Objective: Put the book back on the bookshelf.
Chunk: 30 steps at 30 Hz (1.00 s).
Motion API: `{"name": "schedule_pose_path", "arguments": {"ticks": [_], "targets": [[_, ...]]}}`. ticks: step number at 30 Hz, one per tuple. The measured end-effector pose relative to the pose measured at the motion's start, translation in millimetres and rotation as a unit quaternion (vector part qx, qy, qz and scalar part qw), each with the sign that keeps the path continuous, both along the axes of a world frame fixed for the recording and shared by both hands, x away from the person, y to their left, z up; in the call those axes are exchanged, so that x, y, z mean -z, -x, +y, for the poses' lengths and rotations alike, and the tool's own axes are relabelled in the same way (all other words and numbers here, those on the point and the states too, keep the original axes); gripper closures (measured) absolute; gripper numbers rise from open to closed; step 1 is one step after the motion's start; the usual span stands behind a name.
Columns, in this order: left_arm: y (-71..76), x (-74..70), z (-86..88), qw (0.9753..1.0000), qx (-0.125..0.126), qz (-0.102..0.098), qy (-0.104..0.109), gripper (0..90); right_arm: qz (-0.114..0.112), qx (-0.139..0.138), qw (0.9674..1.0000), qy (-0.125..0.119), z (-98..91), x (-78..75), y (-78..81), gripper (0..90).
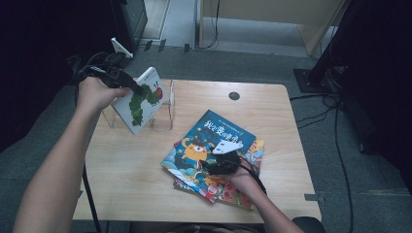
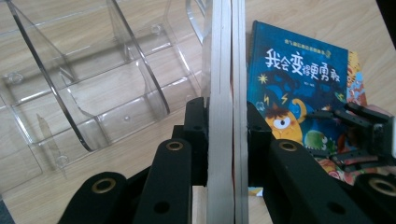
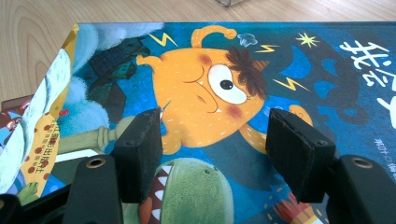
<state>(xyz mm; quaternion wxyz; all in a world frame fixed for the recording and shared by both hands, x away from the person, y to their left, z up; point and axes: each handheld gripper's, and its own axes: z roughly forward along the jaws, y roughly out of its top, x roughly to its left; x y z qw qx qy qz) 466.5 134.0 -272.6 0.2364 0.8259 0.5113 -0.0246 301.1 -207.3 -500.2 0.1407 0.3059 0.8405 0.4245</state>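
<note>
My left gripper (image 1: 131, 88) is shut on a white picture book with a green caterpillar (image 1: 144, 98) and holds it tilted in the air above a clear acrylic book rack (image 1: 164, 110). In the left gripper view the book's page edges (image 2: 227, 56) run up between the black jaws, with the rack (image 2: 93, 93) to their left. A blue book with an orange monster (image 1: 210, 138) tops a small stack at the table's middle right. My right gripper (image 1: 208, 164) rests over it, open. In the right gripper view both pads (image 3: 140, 149) stand apart above the cover (image 3: 210, 70).
Under the blue book lie other colourful books (image 1: 240, 194), one peeking out at the left (image 3: 42, 140). A dark round grommet (image 1: 234, 95) sits near the wooden table's far edge. Cables (image 1: 335, 126) trail on the floor to the right.
</note>
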Motion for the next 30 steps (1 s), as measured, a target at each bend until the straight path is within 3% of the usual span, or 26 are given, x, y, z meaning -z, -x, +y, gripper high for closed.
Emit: {"name": "schedule_pose_path", "arguments": {"ticks": [4, 7, 12, 30], "targets": [[-9.2, 3.8, -2.6, 0.9999, -0.010, 0.004, 0.002, 77.6, 0.000, 0.000, 1.0000, 0.000, -0.1, 0.0, -0.1, 36.2], [-14.2, 4.7, -8.2, 0.9999, -0.007, -0.001, -0.015, 77.5, 0.000, 0.000, 1.0000, 0.000, 0.0, 0.0, -0.1, 36.2], [-24.2, 6.0, -10.7, 0.9997, -0.016, -0.001, -0.021, 77.6, 0.000, 0.000, 1.0000, 0.000, 0.0, 0.0, 0.0, 36.2], [-50.0, 22.3, -25.6, 0.9991, -0.035, 0.008, -0.024, 77.4, 0.001, 0.000, 1.0000, 0.000, -0.1, 0.0, -0.2, 36.1]]}}
